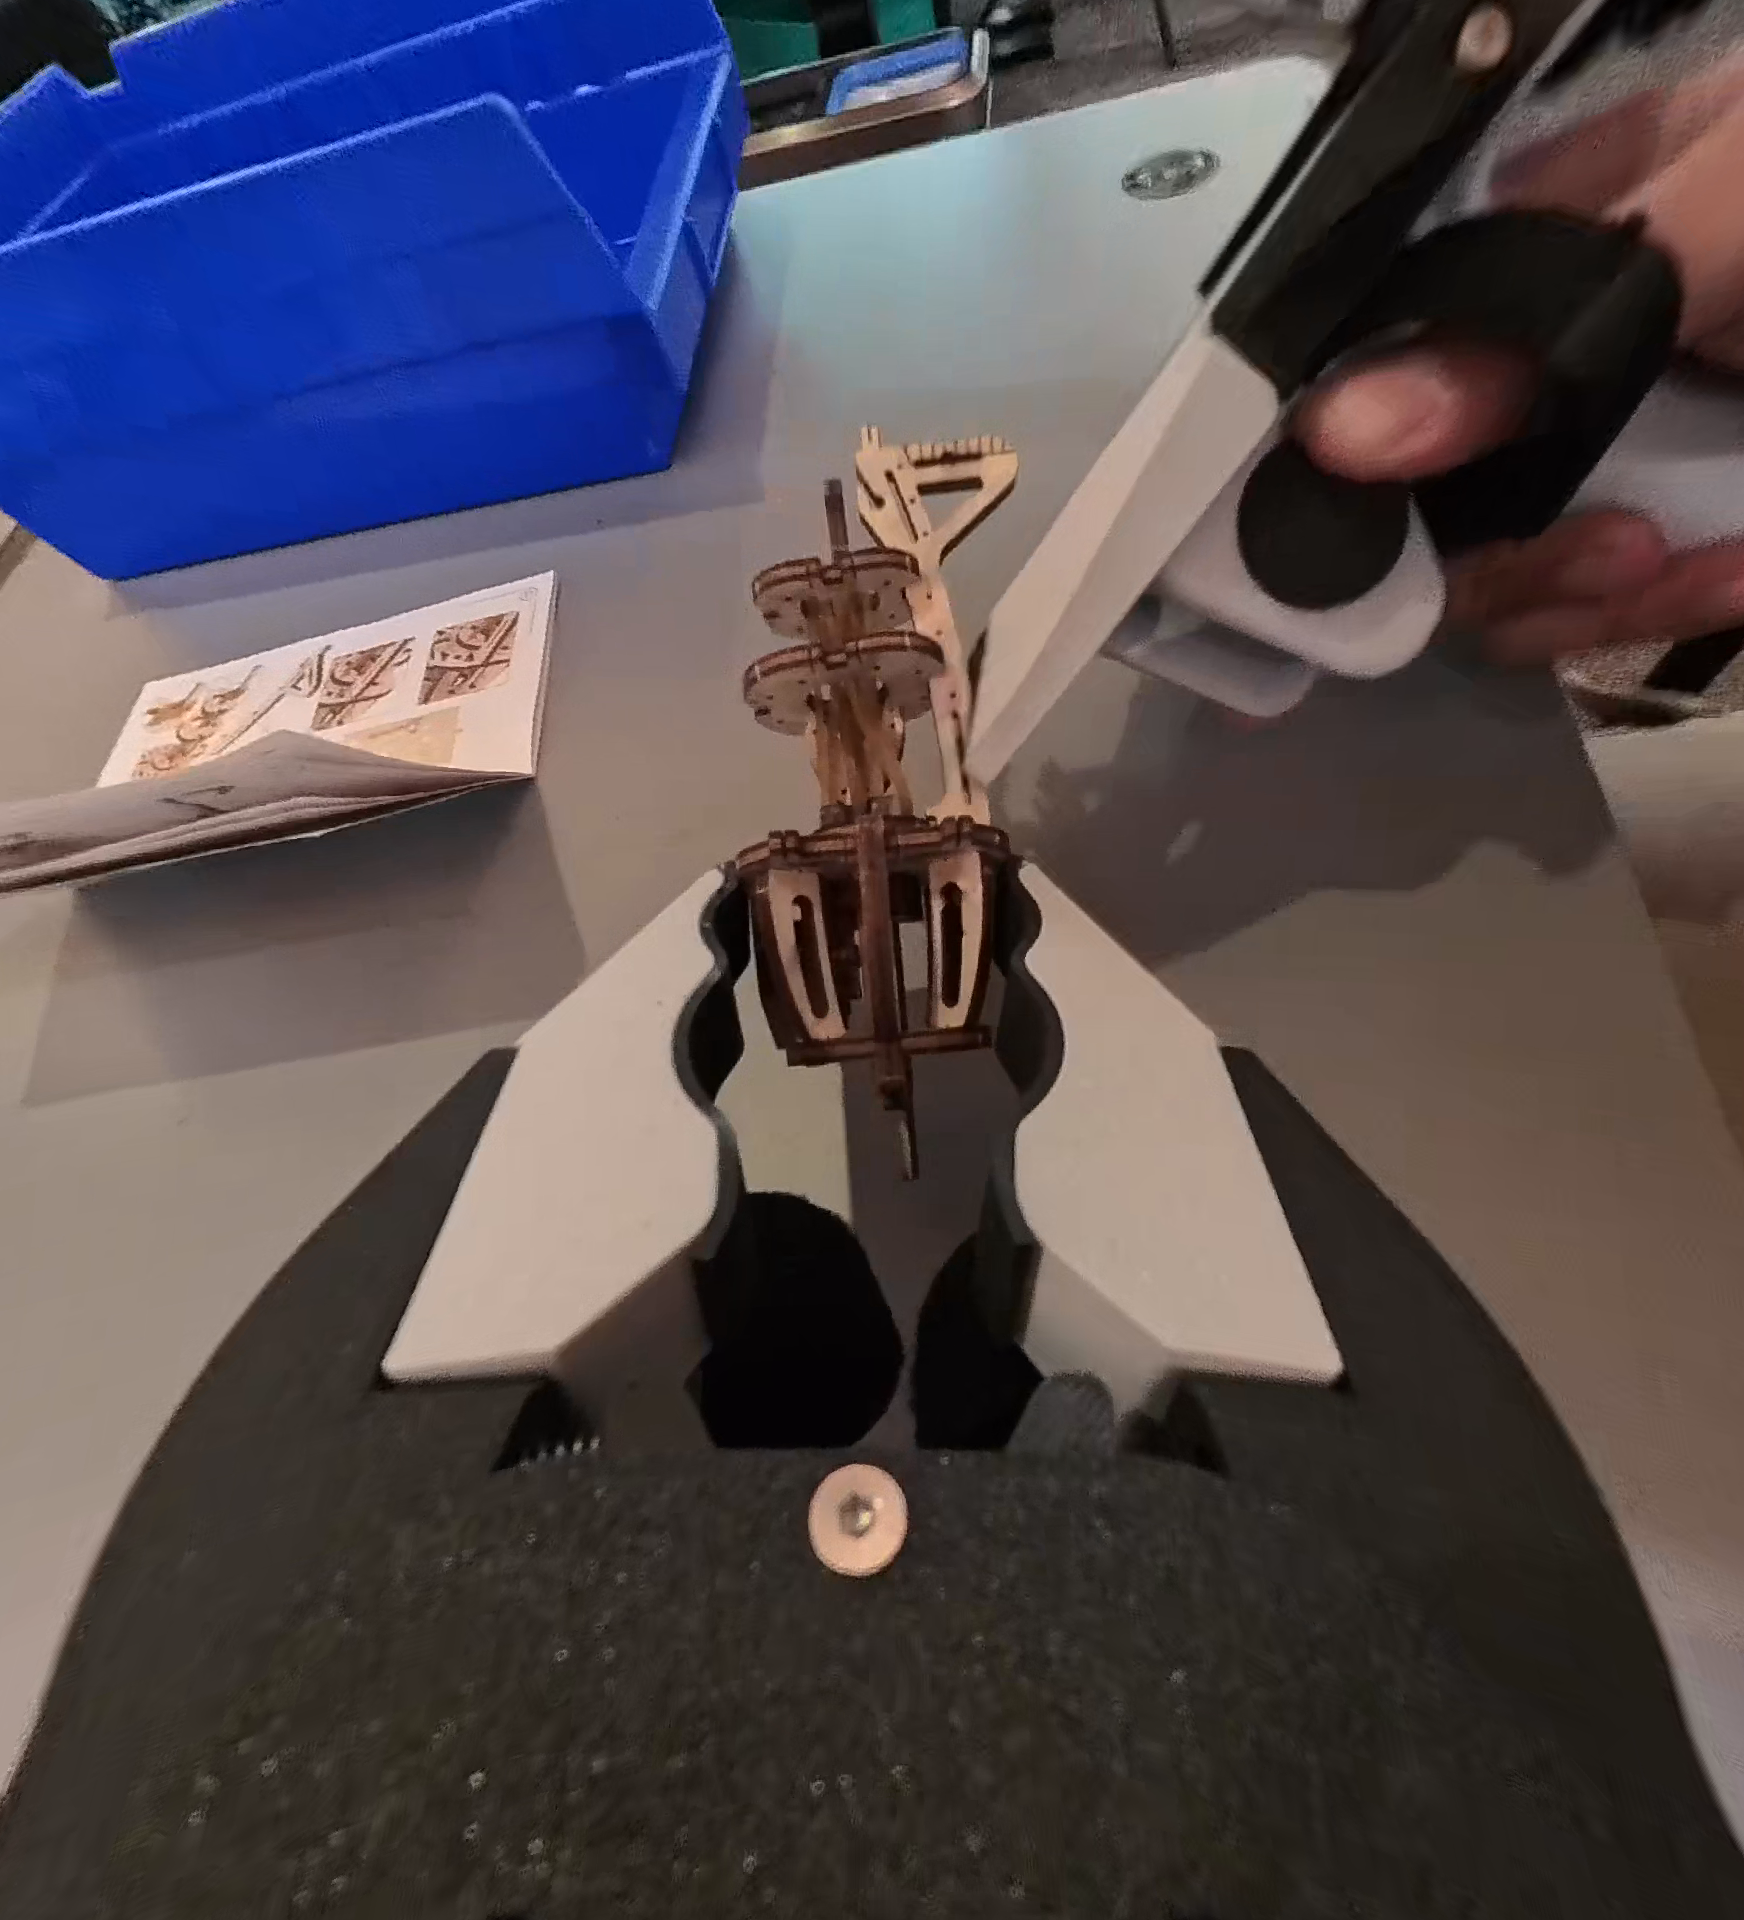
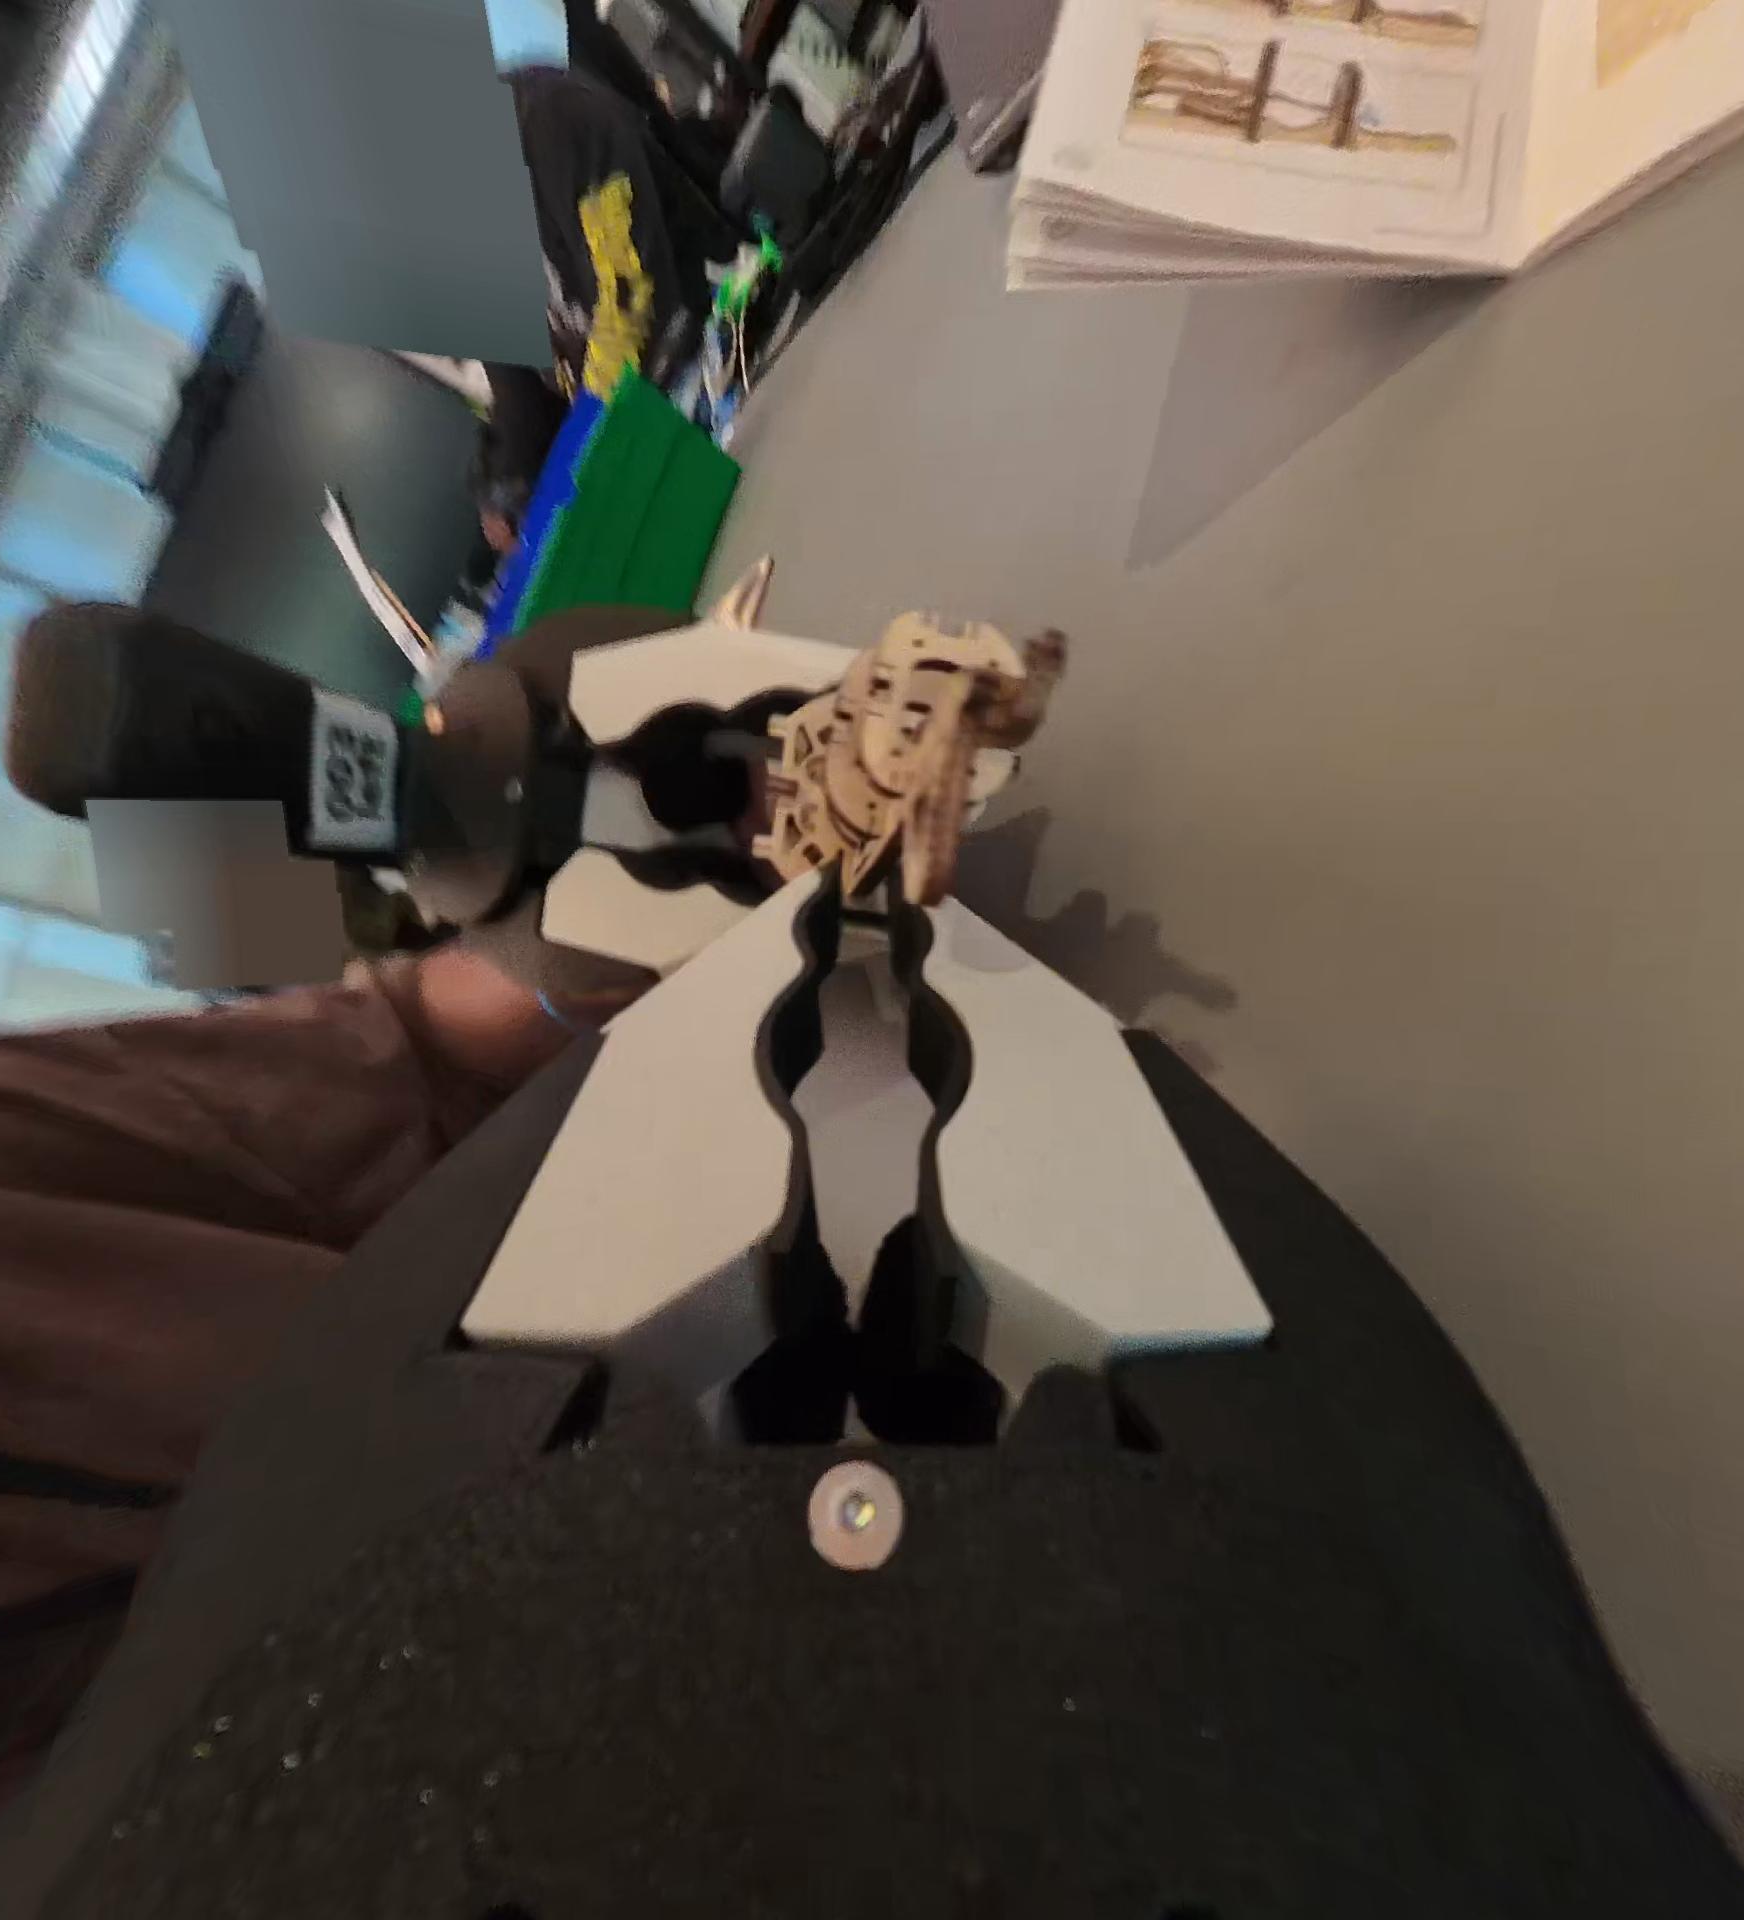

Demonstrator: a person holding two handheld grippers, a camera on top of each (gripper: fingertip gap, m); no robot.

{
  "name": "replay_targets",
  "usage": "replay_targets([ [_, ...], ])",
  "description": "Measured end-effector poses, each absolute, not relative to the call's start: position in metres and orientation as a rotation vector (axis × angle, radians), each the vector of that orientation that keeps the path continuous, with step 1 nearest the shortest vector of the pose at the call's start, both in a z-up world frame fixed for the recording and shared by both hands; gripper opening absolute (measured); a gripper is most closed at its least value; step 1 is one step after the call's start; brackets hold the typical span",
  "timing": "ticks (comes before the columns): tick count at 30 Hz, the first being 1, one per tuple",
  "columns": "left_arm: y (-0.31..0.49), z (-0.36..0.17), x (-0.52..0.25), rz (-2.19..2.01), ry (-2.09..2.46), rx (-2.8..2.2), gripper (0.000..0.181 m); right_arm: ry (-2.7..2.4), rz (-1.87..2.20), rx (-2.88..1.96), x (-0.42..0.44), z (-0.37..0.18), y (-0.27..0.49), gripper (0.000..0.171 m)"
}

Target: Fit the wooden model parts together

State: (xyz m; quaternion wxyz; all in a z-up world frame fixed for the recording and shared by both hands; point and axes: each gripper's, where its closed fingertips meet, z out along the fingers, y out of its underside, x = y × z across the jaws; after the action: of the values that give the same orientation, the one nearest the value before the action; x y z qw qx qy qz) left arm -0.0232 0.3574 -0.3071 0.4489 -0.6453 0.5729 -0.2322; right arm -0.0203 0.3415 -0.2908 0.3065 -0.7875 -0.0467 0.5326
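Observation:
A wooden model (image 1: 847, 675) with two round discs and a dark base block (image 1: 873, 956) is held above the grey table. My left gripper (image 1: 873, 894) is shut on the base block. A long flat wooden piece (image 1: 925, 540) with a comb-like end lies along the model's right side. My right gripper (image 1: 982, 758) comes in from the upper right and meets that piece's near end. In the right wrist view my right gripper (image 2: 863, 904) has its jaws nearly closed on a thin edge under the model (image 2: 899, 748). The left gripper (image 2: 795, 790) holds the model from the left.
A blue plastic bin (image 1: 307, 260) stands at the back left. An open instruction booklet (image 1: 328, 717) lies in front of it, and also shows in the right wrist view (image 2: 1263, 135). A person's hand (image 1: 1678, 208) holds the right gripper's handle. A brown sleeve (image 2: 120, 1195) is at the left. The grippers are tip to tip, or close to it.

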Motion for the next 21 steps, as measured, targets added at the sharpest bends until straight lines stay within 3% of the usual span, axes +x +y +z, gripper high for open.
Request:
replay_targets([
  [1,0.359,-0.309,-0.025,-0.539,1.447,-1.567,0.045,-0.23,1.351,-2.095,-0.019,-0.292,0.339,0.008],
  [4,0.357,-0.31,-0.031,-0.491,1.523,-1.474,0.044,-0.638,1.125,-2.044,-0.006,-0.29,0.328,0.004],
  [6,0.359,-0.31,-0.036,-0.467,1.542,-1.452,0.044,-0.699,1.028,-1.942,0.009,-0.278,0.335,0.015],
  [8,0.358,-0.309,-0.035,-0.437,1.555,-1.418,0.044,-0.636,1.092,-2.008,0.022,-0.279,0.338,0.032],
  [12,0.351,-0.309,-0.033,-0.322,1.606,-1.292,0.044,-0.457,1.353,-2.116,0.029,-0.288,0.342,0.034],
  [19,0.347,-0.311,-0.031,-0.289,1.634,-1.248,0.045,-0.404,1.635,-2.098,0.012,-0.294,0.329,0.004],
  [21,0.345,-0.311,-0.03,-0.293,1.639,-1.238,0.045,-0.409,1.656,-2.081,0.012,-0.292,0.328,0.003],
])
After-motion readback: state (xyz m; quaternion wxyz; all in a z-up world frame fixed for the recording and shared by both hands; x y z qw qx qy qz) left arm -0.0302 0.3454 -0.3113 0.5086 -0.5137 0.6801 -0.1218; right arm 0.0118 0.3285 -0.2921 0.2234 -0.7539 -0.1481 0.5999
